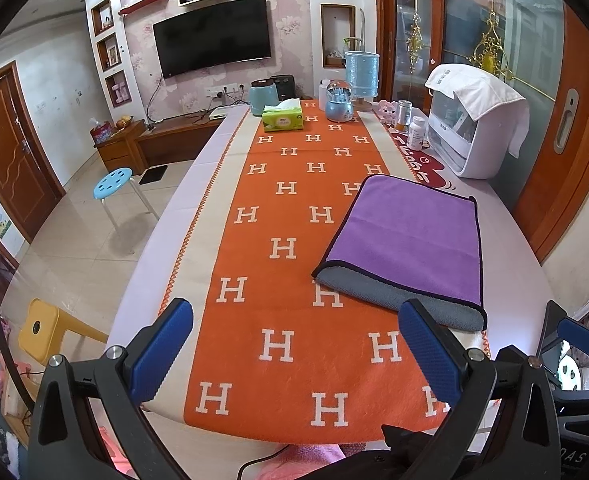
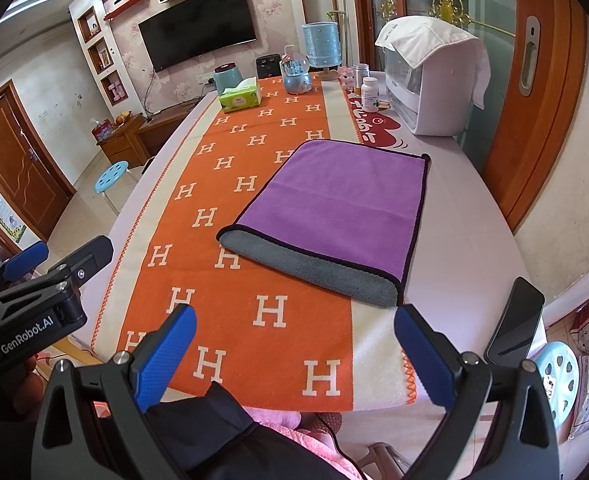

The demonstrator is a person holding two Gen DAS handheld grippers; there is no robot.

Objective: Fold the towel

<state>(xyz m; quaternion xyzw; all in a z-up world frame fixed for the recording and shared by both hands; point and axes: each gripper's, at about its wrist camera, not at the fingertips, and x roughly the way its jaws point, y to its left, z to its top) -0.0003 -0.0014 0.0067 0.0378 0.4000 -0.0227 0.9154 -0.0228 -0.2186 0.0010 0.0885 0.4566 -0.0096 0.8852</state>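
A purple towel [image 1: 412, 236] with a dark hem lies folded flat on the table, its grey underside showing along the near edge; it also shows in the right wrist view [image 2: 334, 204]. My left gripper [image 1: 294, 344] is open and empty, held above the orange cloth near the table's front edge, left of and nearer than the towel. My right gripper [image 2: 294, 344] is open and empty, just short of the towel's near edge. The left gripper [image 2: 30, 272] shows at the left of the right wrist view, the right gripper [image 1: 574, 336] at the right of the left wrist view.
An orange cloth with white H letters [image 1: 294, 240] covers the table. At the far end stand a green tissue box [image 1: 283, 118], a blue kettle [image 1: 263, 92], a snow globe [image 1: 338, 100] and bottles [image 1: 416, 132]. A white appliance [image 1: 474, 128] stands at the right. A blue stool [image 1: 112, 184] stands left.
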